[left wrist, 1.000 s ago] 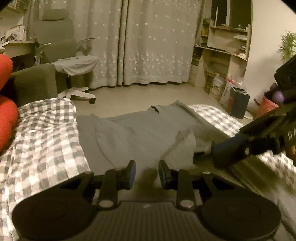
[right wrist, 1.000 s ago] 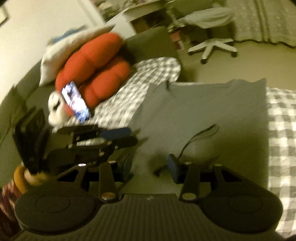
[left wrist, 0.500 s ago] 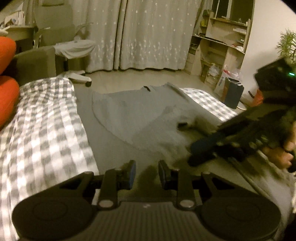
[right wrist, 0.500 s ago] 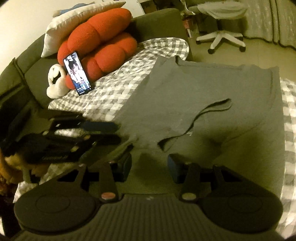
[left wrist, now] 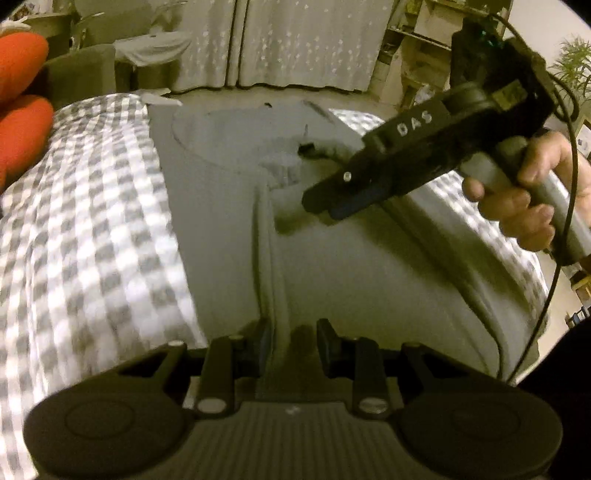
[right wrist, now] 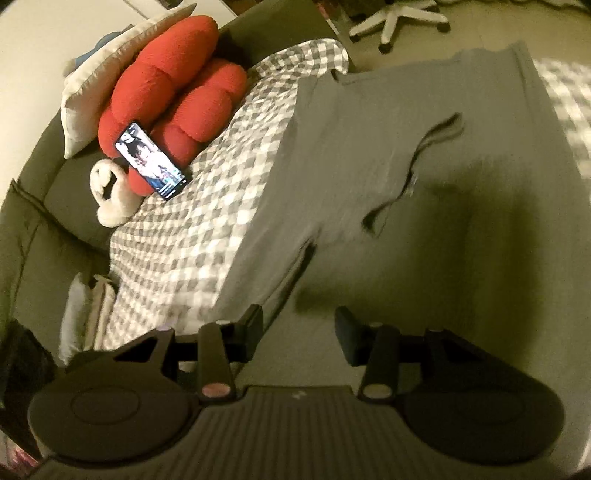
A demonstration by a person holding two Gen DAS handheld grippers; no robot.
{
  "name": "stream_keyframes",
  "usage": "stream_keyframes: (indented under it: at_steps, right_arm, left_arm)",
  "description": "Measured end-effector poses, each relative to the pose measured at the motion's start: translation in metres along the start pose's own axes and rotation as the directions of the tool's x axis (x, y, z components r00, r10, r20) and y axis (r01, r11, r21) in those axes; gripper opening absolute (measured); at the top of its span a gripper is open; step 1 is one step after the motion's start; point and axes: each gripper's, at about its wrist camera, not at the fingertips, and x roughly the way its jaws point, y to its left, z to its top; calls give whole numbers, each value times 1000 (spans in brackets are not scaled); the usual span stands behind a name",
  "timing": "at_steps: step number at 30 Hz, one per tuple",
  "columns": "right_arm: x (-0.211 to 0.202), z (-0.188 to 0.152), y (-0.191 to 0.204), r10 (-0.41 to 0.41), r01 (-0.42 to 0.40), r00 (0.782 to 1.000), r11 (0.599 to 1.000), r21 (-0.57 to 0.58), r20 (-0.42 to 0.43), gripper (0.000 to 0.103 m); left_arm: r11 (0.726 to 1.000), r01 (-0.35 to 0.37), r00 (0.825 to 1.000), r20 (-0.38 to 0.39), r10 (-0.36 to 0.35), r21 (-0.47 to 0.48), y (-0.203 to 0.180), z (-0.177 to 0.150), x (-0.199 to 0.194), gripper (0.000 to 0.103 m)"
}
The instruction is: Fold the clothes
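A grey T-shirt (left wrist: 221, 192) (right wrist: 369, 147) lies flat on the checked bed cover (left wrist: 92, 229) (right wrist: 207, 229), with one sleeve folded in over its body. My left gripper (left wrist: 293, 338) hovers low over the shirt's near part. Its jaws are slightly apart, and a long cloth ridge (left wrist: 271, 266) runs down between them beside the left finger, unpinched. My right gripper (right wrist: 299, 330) stands open above the shirt's near edge with nothing between its fingers. In the left wrist view a hand (left wrist: 524, 192) holds the right gripper (left wrist: 325, 210) over the shirt's middle.
Red cushions (right wrist: 173, 96), a lit phone (right wrist: 151, 160), a white plush toy (right wrist: 110, 199) and a pillow (right wrist: 110, 74) sit at the bed's head. An office chair base (right wrist: 395, 18), curtains (left wrist: 295, 40), shelves (left wrist: 421, 48) and a plant (left wrist: 572, 62) stand beyond the bed.
The left wrist view has swept across and closer to the shirt, so the cloth ridge now lies between its fingers. The right gripper has risen in that view. The left gripper has left the right wrist view.
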Motion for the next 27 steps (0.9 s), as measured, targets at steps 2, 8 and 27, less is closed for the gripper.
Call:
stream_keyframes:
  at_steps: [2, 8, 27]
  right_arm:
    - [-2, -7, 5, 6, -6, 1000, 1000, 19, -1, 48]
    - [-1, -30, 19, 43, -42, 999, 998, 49, -2, 48]
    - [6, -69, 36, 114, -110, 992, 991, 74, -48, 48]
  left_arm:
    - [1000, -4, 1000, -8, 4, -10, -2, -7, -8, 29]
    - [998, -25, 999, -35, 22, -62, 3, -27, -27, 29]
    - [963, 137, 976, -134, -171, -230, 44, -61, -51, 30]
